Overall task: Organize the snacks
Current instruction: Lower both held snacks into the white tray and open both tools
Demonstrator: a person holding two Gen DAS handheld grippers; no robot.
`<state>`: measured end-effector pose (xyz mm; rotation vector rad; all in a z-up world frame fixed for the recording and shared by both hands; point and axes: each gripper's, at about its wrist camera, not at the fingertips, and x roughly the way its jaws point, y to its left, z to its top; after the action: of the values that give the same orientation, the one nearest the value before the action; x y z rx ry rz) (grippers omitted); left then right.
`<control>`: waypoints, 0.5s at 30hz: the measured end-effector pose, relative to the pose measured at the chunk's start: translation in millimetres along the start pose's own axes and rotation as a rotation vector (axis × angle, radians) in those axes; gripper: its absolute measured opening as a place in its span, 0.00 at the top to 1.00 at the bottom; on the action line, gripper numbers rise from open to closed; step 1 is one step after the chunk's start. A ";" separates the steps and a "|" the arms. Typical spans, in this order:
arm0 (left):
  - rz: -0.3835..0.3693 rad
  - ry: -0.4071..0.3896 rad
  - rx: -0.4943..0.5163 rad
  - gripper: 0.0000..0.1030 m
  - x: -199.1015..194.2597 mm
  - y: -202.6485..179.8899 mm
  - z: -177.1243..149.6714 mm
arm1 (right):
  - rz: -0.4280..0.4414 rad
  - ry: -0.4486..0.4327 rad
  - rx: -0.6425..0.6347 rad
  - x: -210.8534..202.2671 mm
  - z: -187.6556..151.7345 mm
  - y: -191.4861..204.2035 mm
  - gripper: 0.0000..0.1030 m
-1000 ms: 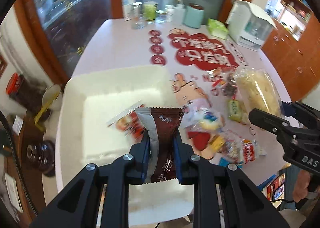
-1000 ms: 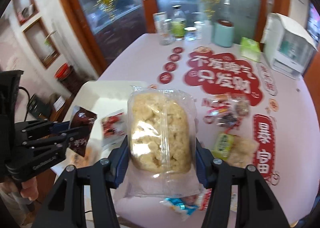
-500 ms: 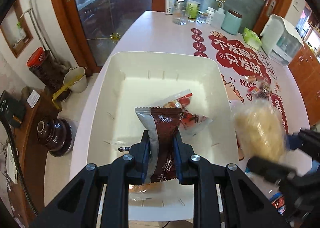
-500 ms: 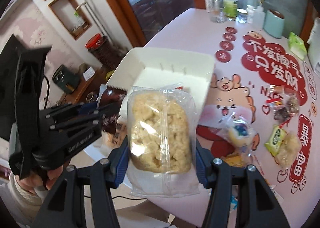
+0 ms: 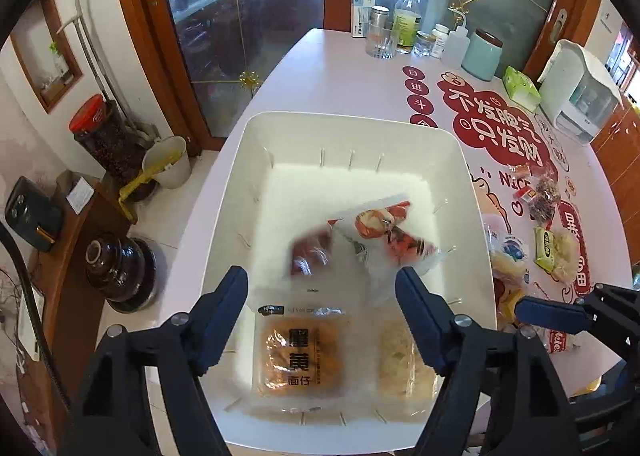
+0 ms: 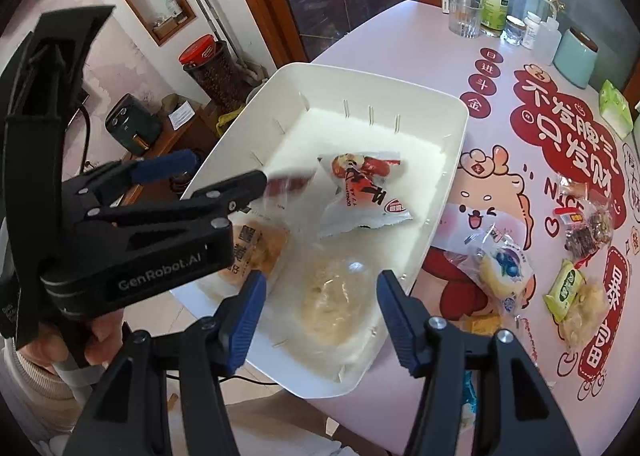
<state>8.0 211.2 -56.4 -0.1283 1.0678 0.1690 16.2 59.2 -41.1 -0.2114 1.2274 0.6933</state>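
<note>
A white bin (image 5: 352, 131) (image 6: 440, 183) sits at the table's left edge. Inside lie a red-and-white packet (image 5: 388, 232) (image 6: 360, 183), an orange cake packet (image 5: 300, 352) (image 6: 256, 248), a clear bag of pale puffed snack (image 5: 400, 360) (image 6: 332, 296) and a blurred dark red packet (image 5: 310, 252) (image 6: 288, 179). My left gripper (image 5: 322, 304) (image 6: 212, 179) is open and empty above the bin's near end. My right gripper (image 6: 320, 312) is open and empty above the pale bag; one finger (image 5: 552, 314) shows in the left wrist view.
Loose snacks (image 6: 504, 260) (image 5: 552, 244) lie on the pink table (image 6: 400, 39) right of the bin. Bottles, a glass and a teal canister (image 5: 482, 55) stand at the far end, with a white appliance (image 5: 576, 91). Jars and a bucket (image 5: 168, 163) sit on the floor left.
Both grippers opened over the bin. The dark red packet dropped from the left gripper and the pale snack bag dropped from the right gripper into the bin.
</note>
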 end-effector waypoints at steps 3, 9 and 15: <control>-0.010 0.007 -0.007 0.22 1.7 -0.6 2.1 | 0.003 0.010 0.012 2.6 -1.8 -1.1 0.43; -0.025 0.021 0.008 0.22 3.7 -6.8 3.2 | -0.007 0.005 0.026 1.5 -5.3 -3.7 0.43; -0.038 0.025 0.037 0.22 2.5 -18.6 5.7 | -0.018 -0.008 0.030 -1.6 -7.5 -5.4 0.43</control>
<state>17.8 194.2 -55.4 -0.1169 1.0921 0.1135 13.2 50.6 -43.3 -0.1941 1.2261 0.6593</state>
